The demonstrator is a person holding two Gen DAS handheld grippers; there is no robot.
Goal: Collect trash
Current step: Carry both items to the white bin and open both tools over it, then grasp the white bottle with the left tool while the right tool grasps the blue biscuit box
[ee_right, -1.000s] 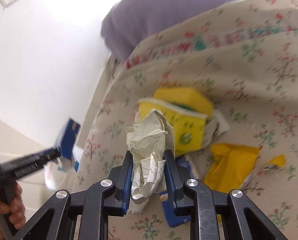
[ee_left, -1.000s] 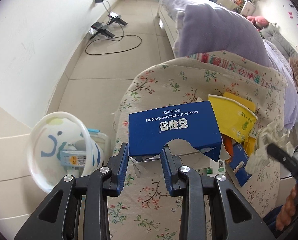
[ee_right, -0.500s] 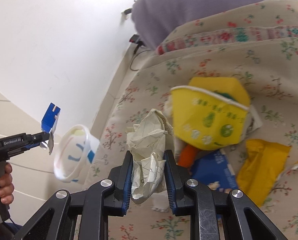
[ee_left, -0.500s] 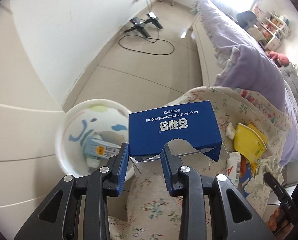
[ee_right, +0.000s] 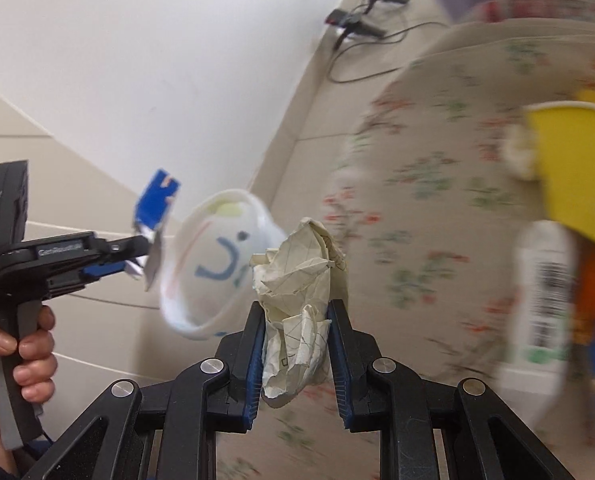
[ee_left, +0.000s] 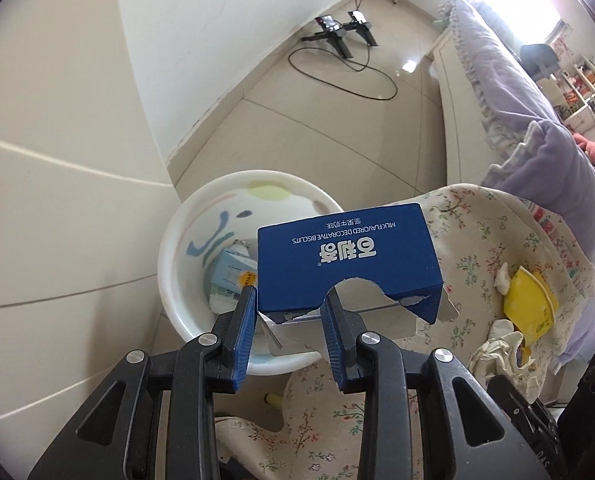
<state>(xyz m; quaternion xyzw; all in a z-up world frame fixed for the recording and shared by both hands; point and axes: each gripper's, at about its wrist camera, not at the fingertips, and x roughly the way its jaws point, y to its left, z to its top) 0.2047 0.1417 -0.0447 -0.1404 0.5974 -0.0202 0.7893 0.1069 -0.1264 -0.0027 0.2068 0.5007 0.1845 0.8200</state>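
Note:
My left gripper (ee_left: 287, 308) is shut on a torn blue biscuit box (ee_left: 347, 262) and holds it over the near rim of a white trash bin (ee_left: 185, 220) that has a carton inside. In the right wrist view the left gripper (ee_right: 137, 252) with the blue box (ee_right: 155, 200) hangs just left of the bin (ee_right: 213, 280). My right gripper (ee_right: 297, 320) is shut on a crumpled paper ball (ee_right: 297, 280), to the right of the bin. A yellow paper cup (ee_left: 529, 304) and other trash lie on the floral cloth (ee_left: 477, 248).
The bin stands on the tiled floor beside the cloth-covered surface. A white wall (ee_left: 177, 60) is to the left. A black stand with a cable (ee_left: 337, 36) lies far back on the floor. A purple-covered bed (ee_left: 537, 120) runs along the right.
Both grippers swung left toward the bin. The blue box now hangs over the bin's rim, and the paper ball has come close beside the bin. Neither grip changed.

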